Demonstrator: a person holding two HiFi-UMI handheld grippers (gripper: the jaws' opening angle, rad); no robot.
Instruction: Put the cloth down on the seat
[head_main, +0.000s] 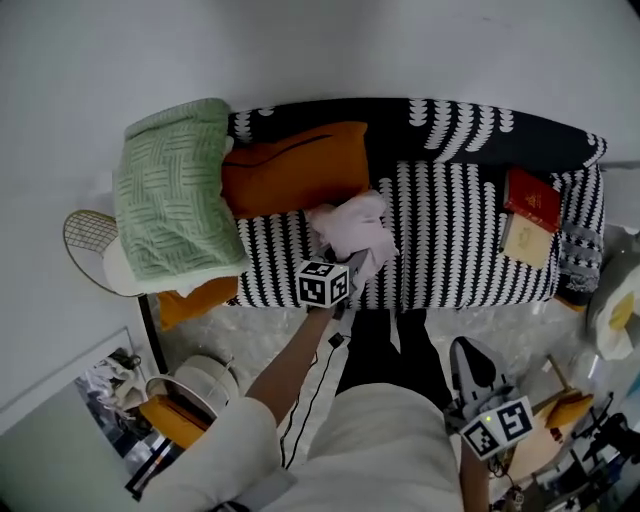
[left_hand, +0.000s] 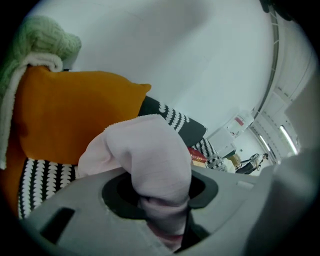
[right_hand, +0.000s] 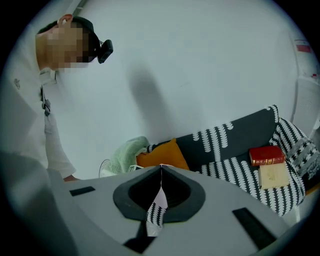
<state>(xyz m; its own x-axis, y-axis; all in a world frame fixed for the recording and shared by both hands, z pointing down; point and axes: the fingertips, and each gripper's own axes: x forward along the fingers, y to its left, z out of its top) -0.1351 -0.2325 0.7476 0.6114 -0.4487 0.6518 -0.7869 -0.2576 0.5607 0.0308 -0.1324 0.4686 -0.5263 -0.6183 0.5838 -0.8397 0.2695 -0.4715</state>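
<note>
**A:** Where does the cloth (head_main: 352, 225) sit right now?

**B:** It is bunched over the front of the seat (head_main: 450, 240), just right of the cushion (head_main: 295, 165) and well right of the blanket (head_main: 170, 190). The left gripper (head_main: 350, 265) has a fold pinched between its jaws. Its own view shows the pink fabric (left_hand: 150, 155) squeezed in the gap and ballooning out above it.

**A:** Is it touching the seat yet?

**B:** I can't tell from above. The lower folds may be resting on the stripes, but the pinched part looks lifted.

**A:** So how should the drop go?

**B:** I'd lower the left gripper until the bundle sags onto the seat, then spread the jaws fully. After that I'd pull straight back toward the body so no fold drags off the front edge. Aim for the bare striped patch rather than the cushion, since the cloth is close beside it.

**A:** Anything to avoid on the right?

**B:** The books (head_main: 530, 215) lie at the far end, well apart from the cloth, so they pose no risk.

**A:** And the right gripper (head_main: 467, 352)?

**B:** It is held low by the person's side, with its jaws pressed together on nothing. It needn't help with this step.
</note>
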